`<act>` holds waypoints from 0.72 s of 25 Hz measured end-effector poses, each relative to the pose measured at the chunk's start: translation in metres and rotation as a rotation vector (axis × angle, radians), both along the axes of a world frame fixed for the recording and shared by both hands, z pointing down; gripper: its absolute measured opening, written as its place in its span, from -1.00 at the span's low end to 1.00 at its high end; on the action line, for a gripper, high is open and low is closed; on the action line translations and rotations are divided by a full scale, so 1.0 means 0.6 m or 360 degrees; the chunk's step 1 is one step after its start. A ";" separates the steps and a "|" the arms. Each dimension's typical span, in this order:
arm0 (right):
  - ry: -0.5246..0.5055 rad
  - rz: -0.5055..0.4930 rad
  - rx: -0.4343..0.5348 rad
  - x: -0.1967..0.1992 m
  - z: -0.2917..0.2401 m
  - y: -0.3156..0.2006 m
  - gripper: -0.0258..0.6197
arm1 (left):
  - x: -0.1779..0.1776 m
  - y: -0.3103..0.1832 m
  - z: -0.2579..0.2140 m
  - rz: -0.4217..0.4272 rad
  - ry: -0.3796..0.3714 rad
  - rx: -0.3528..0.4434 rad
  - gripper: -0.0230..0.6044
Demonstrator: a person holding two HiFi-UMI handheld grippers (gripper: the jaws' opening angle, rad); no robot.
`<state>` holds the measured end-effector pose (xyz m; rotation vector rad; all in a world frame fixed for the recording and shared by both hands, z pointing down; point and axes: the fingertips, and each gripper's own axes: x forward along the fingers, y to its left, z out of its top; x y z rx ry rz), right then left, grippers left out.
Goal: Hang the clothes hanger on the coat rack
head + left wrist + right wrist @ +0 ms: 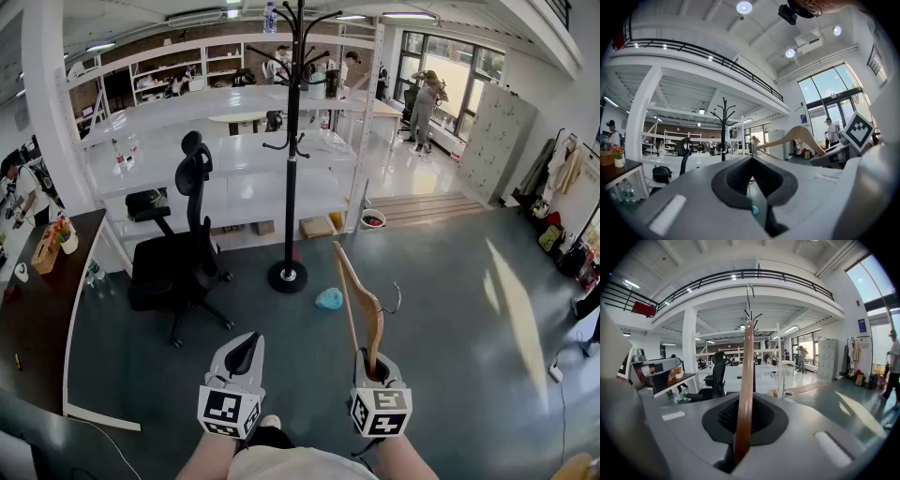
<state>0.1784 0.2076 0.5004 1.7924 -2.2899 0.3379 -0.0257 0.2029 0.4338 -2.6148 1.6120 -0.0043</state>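
Note:
The black coat rack (pixel 291 141) stands on a round base on the grey floor ahead of me, its hooks bare; it also shows in the left gripper view (pixel 723 126). My right gripper (pixel 375 367) is shut on one end of the wooden hanger (pixel 361 300), which rises from the jaws with its metal hook turned right. In the right gripper view the hanger (pixel 746 376) stands upright across the middle, with the coat rack (pixel 754 376) just behind it in line. My left gripper (pixel 244 352) hangs beside it, shut and holding nothing.
A black office chair (pixel 183 253) stands left of the rack, and a dark desk (pixel 37 309) lies at the far left. A teal object (pixel 329 298) lies on the floor between me and the rack base. White tables and shelving (pixel 234 178) sit behind the rack.

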 end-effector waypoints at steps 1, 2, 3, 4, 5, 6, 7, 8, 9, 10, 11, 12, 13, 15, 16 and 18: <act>0.0000 0.0002 0.0000 0.000 0.000 0.001 -0.84 | 0.000 0.001 0.001 0.0005 -0.0003 -0.0002 -0.93; 0.0000 0.0005 0.0000 0.001 0.000 0.003 -0.84 | 0.001 0.002 0.001 0.0009 -0.0006 -0.0004 -0.93; 0.0000 0.0006 -0.0001 0.001 0.000 0.004 -0.84 | 0.001 0.003 0.002 0.0013 -0.0009 -0.0006 -0.93; 0.0000 0.0007 -0.0001 0.001 0.000 0.005 -0.84 | 0.001 0.004 0.003 0.0016 -0.0011 -0.0008 -0.93; 0.0000 0.0007 -0.0001 0.001 0.000 0.005 -0.84 | 0.002 0.005 0.004 0.0018 -0.0013 -0.0010 -0.93; 0.0001 0.0007 -0.0002 0.001 0.001 0.005 -0.84 | 0.002 0.004 0.005 0.0020 -0.0014 -0.0012 -0.93; 0.0003 0.0007 -0.0002 0.001 0.001 0.004 -0.84 | 0.002 0.003 0.006 0.0020 -0.0015 -0.0015 -0.93; 0.0004 0.0007 -0.0002 0.001 0.000 0.003 -0.84 | 0.002 0.002 0.007 0.0019 -0.0016 -0.0018 -0.93; 0.0001 0.0007 -0.0002 0.001 0.000 0.001 -0.84 | 0.002 0.000 0.008 0.0019 -0.0016 -0.0021 -0.93; -0.0006 0.0005 -0.0002 0.000 -0.001 -0.001 -0.84 | 0.000 -0.003 0.008 0.0019 -0.0017 -0.0024 -0.93; -0.0017 0.0005 -0.0002 -0.001 -0.001 -0.005 -0.84 | -0.001 -0.007 0.009 0.0020 -0.0018 -0.0028 -0.93; -0.0028 0.0007 -0.0004 -0.002 0.001 -0.009 -0.83 | -0.003 -0.011 0.011 0.0021 -0.0019 -0.0032 -0.93; -0.0034 0.0011 -0.0010 -0.003 0.003 -0.013 -0.83 | -0.005 -0.016 0.014 0.0022 -0.0020 -0.0038 -0.93; -0.0038 0.0022 -0.0029 -0.006 0.011 -0.025 -0.83 | -0.011 -0.028 0.021 0.0021 -0.0019 -0.0054 -0.93; -0.0040 0.0027 -0.0040 -0.007 0.015 -0.032 -0.83 | -0.014 -0.035 0.025 0.0020 -0.0018 -0.0064 -0.93; -0.0046 0.0038 -0.0064 -0.012 0.022 -0.044 -0.83 | -0.022 -0.049 0.031 0.0018 -0.0016 -0.0084 -0.93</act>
